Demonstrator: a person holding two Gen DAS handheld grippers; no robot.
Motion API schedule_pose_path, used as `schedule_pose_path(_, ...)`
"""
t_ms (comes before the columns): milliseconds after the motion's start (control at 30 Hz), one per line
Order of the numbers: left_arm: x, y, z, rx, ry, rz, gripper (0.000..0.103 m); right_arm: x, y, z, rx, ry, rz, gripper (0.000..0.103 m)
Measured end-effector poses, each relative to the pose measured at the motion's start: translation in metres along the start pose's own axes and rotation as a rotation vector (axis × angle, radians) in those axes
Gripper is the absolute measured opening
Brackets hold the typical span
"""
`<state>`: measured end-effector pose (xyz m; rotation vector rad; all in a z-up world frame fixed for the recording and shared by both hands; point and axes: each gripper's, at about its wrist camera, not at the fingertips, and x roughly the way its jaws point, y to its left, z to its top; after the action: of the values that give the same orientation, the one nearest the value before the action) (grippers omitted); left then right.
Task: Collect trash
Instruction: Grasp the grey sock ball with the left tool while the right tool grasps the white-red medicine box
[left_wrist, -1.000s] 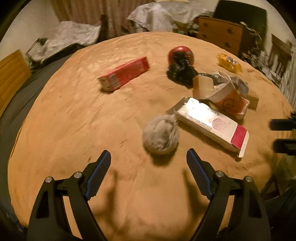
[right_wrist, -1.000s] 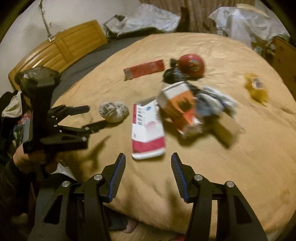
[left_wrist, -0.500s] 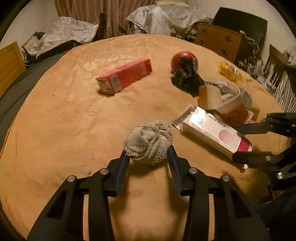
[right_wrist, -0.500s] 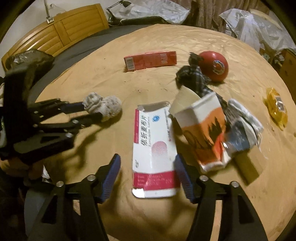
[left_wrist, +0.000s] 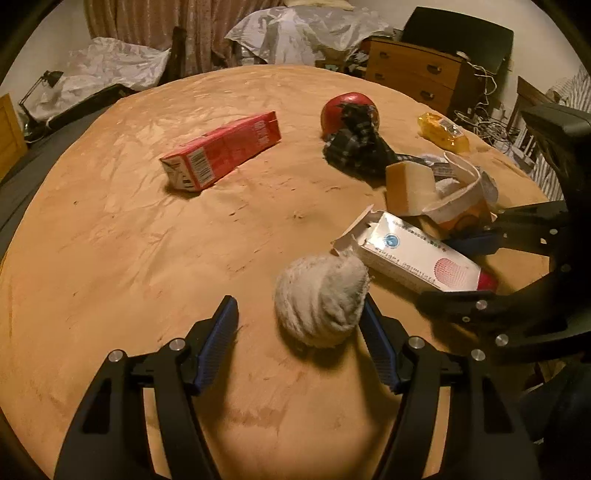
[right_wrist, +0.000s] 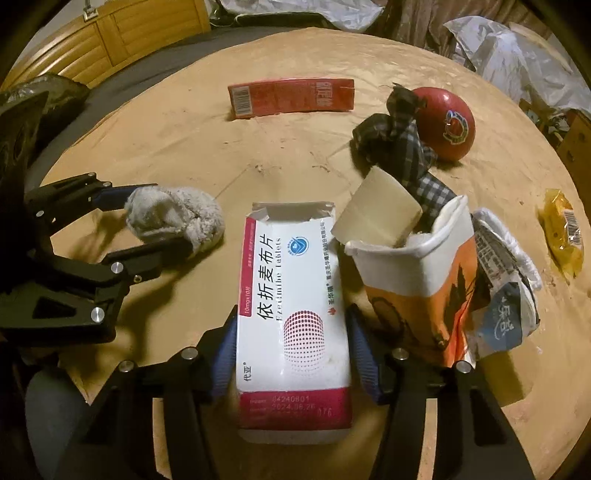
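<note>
**Q:** While both tools point down at the round counter under its tan cloth, how does each stand?

**A:** My left tool is spreading its jaws. The grey balled-up sock lies on the cloth between them, against the right-hand pad and clear of the other. My right tool is drawing its jaws in on the near end of the white-and-red cardboard tablet box, which lies flat with its torn flap away from me. Its pads sit at the box's long sides; whether they press yet, I cannot tell.

**Q:** What lies beside the box?

**A:** Just to its right, a crushed orange-and-white paper cup holding a tan cardboard piece, with crumpled white wrappers beside it. Beyond these lie a dark checked cloth, a red ball, a long red carton, and, well apart, a yellow packet.
</note>
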<state>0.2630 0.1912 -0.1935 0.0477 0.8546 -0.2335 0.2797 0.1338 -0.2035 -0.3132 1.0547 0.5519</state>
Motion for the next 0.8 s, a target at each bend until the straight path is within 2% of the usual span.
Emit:
schedule_pose_path(133,0.007,-0.007,0.002,0.037,0.013,-0.024,0.054,0.006,0.002,0.0,-0.01,-0.003,-0.006,0.056)
schedule_pose_path(267,0.011,-0.01,0.002,0.04,0.02,-0.059,0.04,0.001,-0.004,-0.005,0.018,-0.023,0.008,0.049)
schedule_pose_path(433,0.005,-0.01,-0.003,-0.005,-0.012,-0.064,0.036,-0.012,-0.007,-0.018,0.041,-0.054,0.019,0.048)
schedule_pose_path(600,-0.018,-0.014,-0.008,-0.058,-0.075,-0.007,0.036,-0.043,-0.004,-0.035,0.086,-0.131,0.04,0.048)
schedule_pose_path(800,-0.065,-0.033,-0.008,-0.094,-0.171,0.079,0.036,-0.1,0.001,-0.055,0.134,-0.25,0.116,0.048)
